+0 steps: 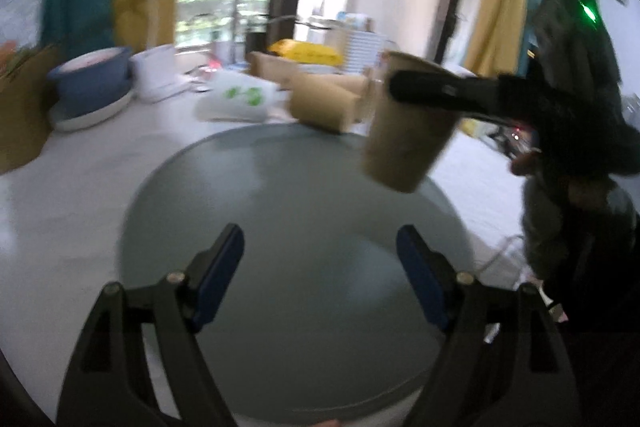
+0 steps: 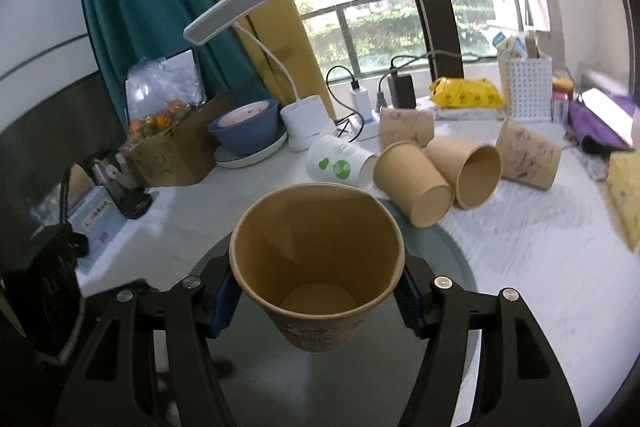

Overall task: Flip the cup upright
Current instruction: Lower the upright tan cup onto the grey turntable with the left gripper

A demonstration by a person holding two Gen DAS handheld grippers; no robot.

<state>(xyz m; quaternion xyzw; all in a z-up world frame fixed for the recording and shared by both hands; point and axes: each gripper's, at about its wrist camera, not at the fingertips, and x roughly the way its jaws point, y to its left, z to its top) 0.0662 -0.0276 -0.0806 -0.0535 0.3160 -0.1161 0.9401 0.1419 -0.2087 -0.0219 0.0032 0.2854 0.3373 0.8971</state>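
Observation:
A brown paper cup (image 2: 316,267) sits between my right gripper's blue pads (image 2: 224,297), mouth up, held above the round grey mat (image 2: 320,387). My right gripper (image 2: 316,301) is shut on it. In the left wrist view the same cup (image 1: 408,131) hangs in the air above the mat (image 1: 288,227), upright and slightly tilted, with the right gripper's black finger (image 1: 440,93) across it. My left gripper (image 1: 320,275) is open and empty, low over the mat's near side.
Several paper cups (image 2: 416,183) lie on their sides behind the mat, one white with green print (image 2: 340,163). A blue bowl on a plate (image 2: 248,131), desk lamp (image 2: 304,123), cardboard box (image 2: 180,147) and white basket (image 2: 524,91) stand along the window side.

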